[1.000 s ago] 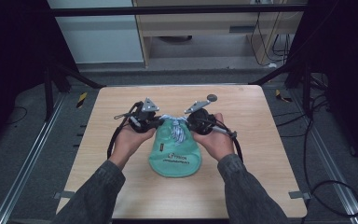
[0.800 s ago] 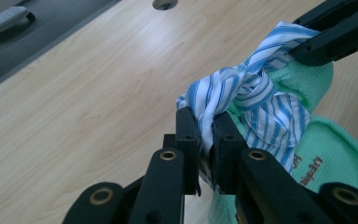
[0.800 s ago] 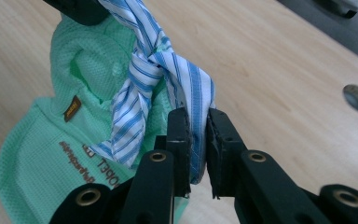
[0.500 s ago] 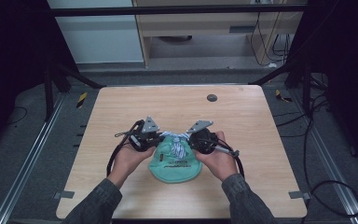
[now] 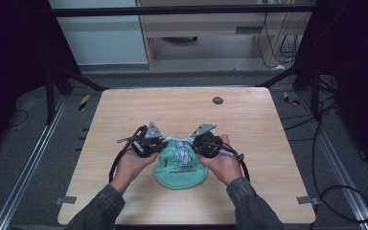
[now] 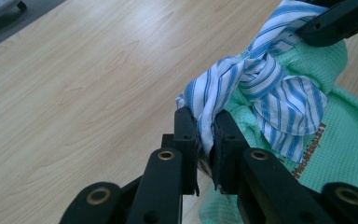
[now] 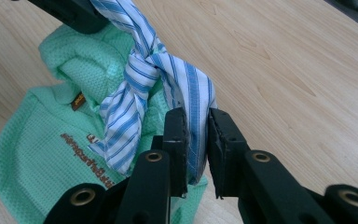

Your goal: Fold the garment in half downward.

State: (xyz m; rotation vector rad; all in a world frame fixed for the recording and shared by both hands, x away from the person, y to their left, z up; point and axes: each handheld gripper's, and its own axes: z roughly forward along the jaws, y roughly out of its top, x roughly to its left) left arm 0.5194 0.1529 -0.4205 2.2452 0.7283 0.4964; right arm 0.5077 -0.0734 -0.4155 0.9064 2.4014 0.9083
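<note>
Left gripper (image 6: 205, 135): jaws pinching one end of the striped cloth (image 6: 265, 88).
Right gripper (image 7: 196, 135): jaws nearly together on the other end, cloth between them.
Striped cloth: blue and white, knotted, atop the green garment (image 5: 179, 167).
Green garment: waffle knit, near table edge (image 5: 124, 110), between both hands.
Writing: brown print, unreadable.
Tag: small, brown.

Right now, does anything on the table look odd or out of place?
Nothing is spilled or damaged. The one oddity: a striped cloth is knotted around the bunched green towel, each end pinched by the left gripper and right gripper.
</note>
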